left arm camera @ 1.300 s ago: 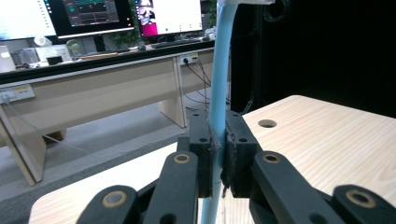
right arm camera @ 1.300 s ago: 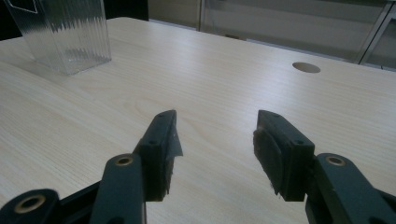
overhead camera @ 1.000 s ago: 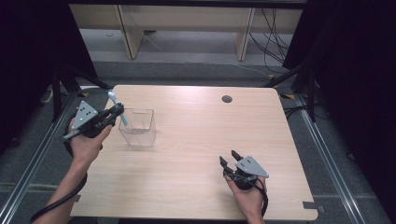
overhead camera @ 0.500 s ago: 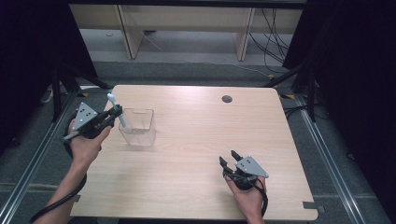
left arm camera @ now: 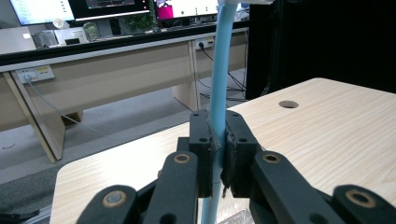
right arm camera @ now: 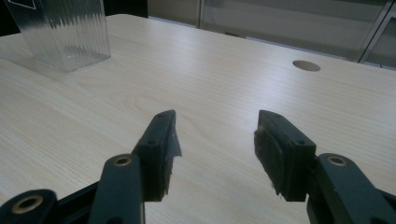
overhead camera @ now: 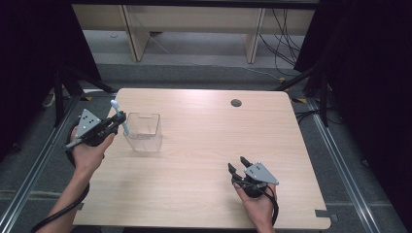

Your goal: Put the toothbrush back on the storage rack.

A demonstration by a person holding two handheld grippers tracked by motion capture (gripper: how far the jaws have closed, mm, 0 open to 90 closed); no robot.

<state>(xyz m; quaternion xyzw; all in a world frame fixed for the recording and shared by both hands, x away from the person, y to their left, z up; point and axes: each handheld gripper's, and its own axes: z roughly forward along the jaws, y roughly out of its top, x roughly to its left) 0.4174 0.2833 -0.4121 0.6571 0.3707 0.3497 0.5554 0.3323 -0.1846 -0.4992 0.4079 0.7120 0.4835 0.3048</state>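
The left gripper (overhead camera: 116, 120) is clamped on a slim light-blue plastic toothbrush (overhead camera: 120, 118); in the left gripper view its 2 black fingers (left arm camera: 201, 156) pinch the pale blue handle (left arm camera: 219, 88) from both sides, with the handle standing nearly upright between them. From the high view, the brush is held in the air at the left rim of the clear, ribbed plastic cup (overhead camera: 143, 131), its white head pointing up and its lower end reaching toward the cup's mouth. Set against the 2 earlier high views, the left hand has crept only slightly, bringing the brush a touch nearer the rim, so the placing step looks close but not yet done: the brush is not inside the cup. The right gripper (overhead camera: 237, 164) rests low on the pale wooden bench (overhead camera: 204, 145) near the front right, well apart from the cup, its fingers (right arm camera: 161, 144) spread with nothing between them, and it has not shifted. The likely next move is to lower the handle end into the cup and release it.
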